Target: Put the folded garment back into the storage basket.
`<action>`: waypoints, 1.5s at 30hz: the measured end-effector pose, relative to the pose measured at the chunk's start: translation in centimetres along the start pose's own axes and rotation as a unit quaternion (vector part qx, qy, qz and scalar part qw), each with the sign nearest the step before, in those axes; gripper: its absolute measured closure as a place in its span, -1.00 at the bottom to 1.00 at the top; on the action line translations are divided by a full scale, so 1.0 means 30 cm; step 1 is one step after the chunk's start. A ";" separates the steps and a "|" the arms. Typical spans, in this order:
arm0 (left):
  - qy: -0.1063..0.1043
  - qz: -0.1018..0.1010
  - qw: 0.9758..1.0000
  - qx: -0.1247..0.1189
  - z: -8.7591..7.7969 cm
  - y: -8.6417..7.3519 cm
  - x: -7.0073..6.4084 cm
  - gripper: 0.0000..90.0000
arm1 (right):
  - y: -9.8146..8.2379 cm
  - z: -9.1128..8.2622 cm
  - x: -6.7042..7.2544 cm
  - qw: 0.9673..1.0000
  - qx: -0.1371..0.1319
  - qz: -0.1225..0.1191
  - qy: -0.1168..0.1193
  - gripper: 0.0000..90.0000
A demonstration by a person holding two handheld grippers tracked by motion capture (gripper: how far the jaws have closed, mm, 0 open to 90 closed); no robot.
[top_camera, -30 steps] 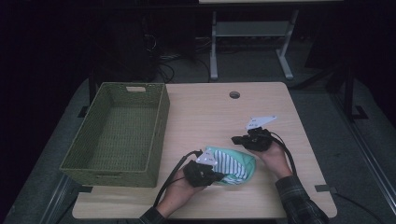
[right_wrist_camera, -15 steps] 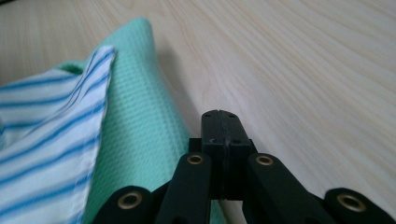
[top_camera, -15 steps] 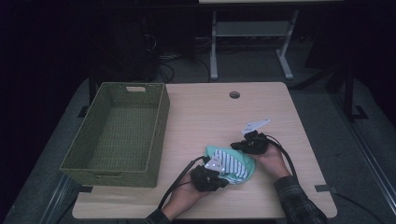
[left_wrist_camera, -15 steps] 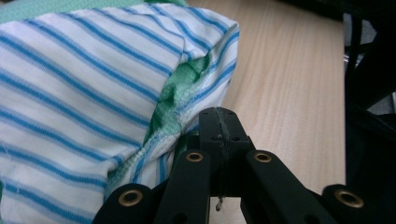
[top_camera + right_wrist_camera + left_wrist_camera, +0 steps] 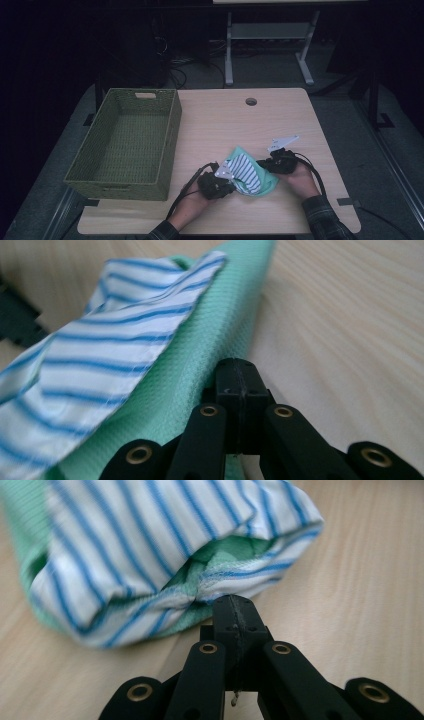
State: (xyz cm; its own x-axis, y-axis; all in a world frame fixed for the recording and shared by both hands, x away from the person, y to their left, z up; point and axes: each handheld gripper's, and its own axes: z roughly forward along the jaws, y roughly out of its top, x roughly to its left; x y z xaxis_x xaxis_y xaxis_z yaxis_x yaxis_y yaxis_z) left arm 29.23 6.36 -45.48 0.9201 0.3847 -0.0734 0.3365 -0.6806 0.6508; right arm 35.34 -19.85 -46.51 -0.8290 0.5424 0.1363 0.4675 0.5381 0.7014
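Cloth: a green cloth (image 5: 252, 172) with a blue-striped white face lies bunched on the table (image 5: 225, 120), lower middle of the high view, right of the basket (image 5: 127, 142).
Left gripper: the left gripper (image 5: 223, 184) sits at the cloth's lower-left edge; in the left gripper view (image 5: 235, 611) its jaws are pressed together, pinching the striped hem.
Right gripper: the right gripper (image 5: 264, 164) is at the cloth's right edge; in the right gripper view (image 5: 239, 380) the jaws are closed tight, the green edge seemingly caught between them.
Just changed: the right hand comes inward and lower, toward the cloth's middle.
Meaning: it looks like a fold in progress, with both edges held for gathering the cloth into a compact bundle.
Against a second ago: the left gripper now sits further right, the two grippers are closer, and the cloth is more bunched up.
Basket: empty, still at the left of the frame.
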 end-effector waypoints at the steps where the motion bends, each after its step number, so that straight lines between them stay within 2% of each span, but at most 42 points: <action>1: 0.003 -0.002 1.000 -0.001 -0.004 -0.002 0.008 0.99 | -0.004 -0.004 0.006 1.000 -0.001 0.000 0.000 1.00; 8: 0.022 -0.015 1.000 0.001 -0.032 -0.017 0.068 0.99 | -0.031 -0.029 0.036 1.000 0.000 -0.005 0.005 0.98; 12: 0.051 -0.011 0.999 0.007 -0.043 -0.023 0.092 0.99 | -0.049 -0.042 0.055 1.000 0.003 -0.002 0.012 0.98; 17: 0.059 -0.013 0.998 0.004 -0.050 -0.019 0.120 0.99 | -0.063 -0.055 0.083 1.000 0.001 -0.007 0.017 0.98; 20: 0.057 -0.017 0.998 -0.002 -0.057 -0.017 0.123 0.99 | -0.071 -0.064 0.093 1.000 0.002 -0.003 0.009 0.93; 22: 0.054 -0.019 0.998 -0.012 -0.071 -0.015 0.123 0.99 | -0.080 -0.080 0.091 1.000 -0.008 -0.002 0.005 0.87; 25: 0.047 -0.020 0.998 -0.019 -0.092 -0.003 0.125 0.91 | -0.100 -0.107 0.088 1.000 -0.019 0.007 -0.001 0.71; 27: 0.039 -0.021 0.999 -0.018 -0.098 0.005 0.124 0.84 | -0.118 -0.120 0.084 1.000 -0.023 0.014 -0.012 0.53; 31: 0.041 -0.015 0.999 -0.020 -0.110 0.025 0.123 0.61 | -0.149 -0.134 0.075 0.999 -0.031 0.020 -0.030 0.20; 32: 0.040 -0.010 0.999 -0.013 -0.114 0.032 0.124 0.56 | -0.154 -0.135 0.074 0.999 -0.033 0.022 -0.033 0.15; 34: 0.032 -0.009 0.999 -0.015 -0.118 0.045 0.124 0.44 | -0.164 -0.142 0.072 0.998 -0.037 0.023 -0.045 0.01; 35: 0.026 -0.006 1.000 -0.009 -0.120 0.054 0.126 0.39 | -0.168 -0.145 0.070 0.998 -0.039 0.023 -0.051 -0.07; 39: 0.014 0.012 1.000 -0.005 -0.121 0.077 0.130 0.23 | -0.191 -0.156 0.067 0.995 -0.040 0.026 -0.084 -0.34; 43: 0.001 0.032 0.999 0.013 -0.116 0.098 0.133 0.13 | -0.220 -0.168 0.062 0.993 -0.035 0.040 -0.108 -0.51; 45: -0.007 0.032 0.999 0.016 -0.107 0.106 0.133 0.08 | -0.231 -0.172 0.060 0.991 -0.034 0.048 -0.117 -0.53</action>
State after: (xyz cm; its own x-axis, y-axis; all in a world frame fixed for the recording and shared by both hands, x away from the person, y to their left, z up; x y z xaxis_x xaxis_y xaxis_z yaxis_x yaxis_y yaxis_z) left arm 33.32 7.73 -41.27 0.9425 0.3313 -0.0429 0.2829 -0.7234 0.6298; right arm 29.03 -25.94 -47.52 -0.6838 0.7284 0.0436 0.5123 0.4367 0.7395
